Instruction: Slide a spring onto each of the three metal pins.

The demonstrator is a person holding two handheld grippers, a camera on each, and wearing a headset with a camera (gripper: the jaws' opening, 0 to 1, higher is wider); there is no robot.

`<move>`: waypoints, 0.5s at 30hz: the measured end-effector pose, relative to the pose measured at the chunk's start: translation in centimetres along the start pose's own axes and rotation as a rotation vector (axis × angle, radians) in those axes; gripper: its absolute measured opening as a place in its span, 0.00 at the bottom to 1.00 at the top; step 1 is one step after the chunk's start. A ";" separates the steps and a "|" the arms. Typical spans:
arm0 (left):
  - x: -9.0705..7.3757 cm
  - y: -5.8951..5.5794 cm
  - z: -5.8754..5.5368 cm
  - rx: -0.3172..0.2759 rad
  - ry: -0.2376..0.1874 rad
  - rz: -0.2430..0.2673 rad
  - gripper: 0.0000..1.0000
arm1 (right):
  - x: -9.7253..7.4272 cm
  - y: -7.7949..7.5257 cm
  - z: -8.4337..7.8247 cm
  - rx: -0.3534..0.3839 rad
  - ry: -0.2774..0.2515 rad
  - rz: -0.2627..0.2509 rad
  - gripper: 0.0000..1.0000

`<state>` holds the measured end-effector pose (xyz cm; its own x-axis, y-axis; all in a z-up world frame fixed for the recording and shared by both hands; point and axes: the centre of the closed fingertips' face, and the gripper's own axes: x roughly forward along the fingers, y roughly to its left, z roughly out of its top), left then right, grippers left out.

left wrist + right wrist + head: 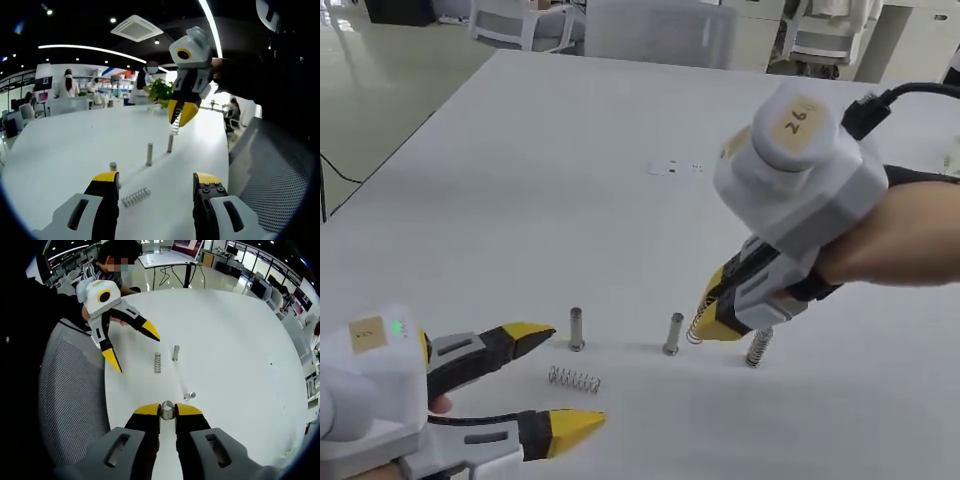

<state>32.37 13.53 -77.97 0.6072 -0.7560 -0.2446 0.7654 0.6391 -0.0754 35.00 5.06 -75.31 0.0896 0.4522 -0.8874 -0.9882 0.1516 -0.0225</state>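
Note:
Three metal pins stand in a row on the white table (570, 200). The left pin (576, 328) and the middle pin (674, 333) are bare. A spring (758, 346) sits around the right pin. My right gripper (717, 322) is shut on another spring (695, 326), held just right of the middle pin's top; the same spring (167, 410) shows end-on between its yellow tips. A loose spring (573, 379) lies flat in front of the left pin, between the open jaws of my left gripper (555, 380). The loose spring (136, 196) lies just ahead of those jaws.
A small printed mark (673, 168) lies farther back on the table. Chairs (520, 22) stand past the far edge. A mesh chair back (75, 390) is close on my side. People work at desks in the background.

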 end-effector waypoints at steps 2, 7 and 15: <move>0.0 0.1 0.0 0.000 0.001 0.003 0.55 | 0.1 -0.2 0.1 0.000 0.003 -0.001 0.08; -0.2 0.3 -0.1 -0.002 0.000 0.013 0.57 | 0.4 -1.2 0.1 -0.018 0.028 -0.032 0.08; -0.4 0.6 0.0 -0.005 -0.006 0.024 0.59 | 1.7 -2.9 0.2 -0.022 0.038 -0.055 0.09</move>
<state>32.57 14.22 -77.94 0.6268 -0.7411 -0.2409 0.7494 0.6579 -0.0742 38.07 5.55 -76.66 0.1394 0.4097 -0.9015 -0.9845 0.1554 -0.0816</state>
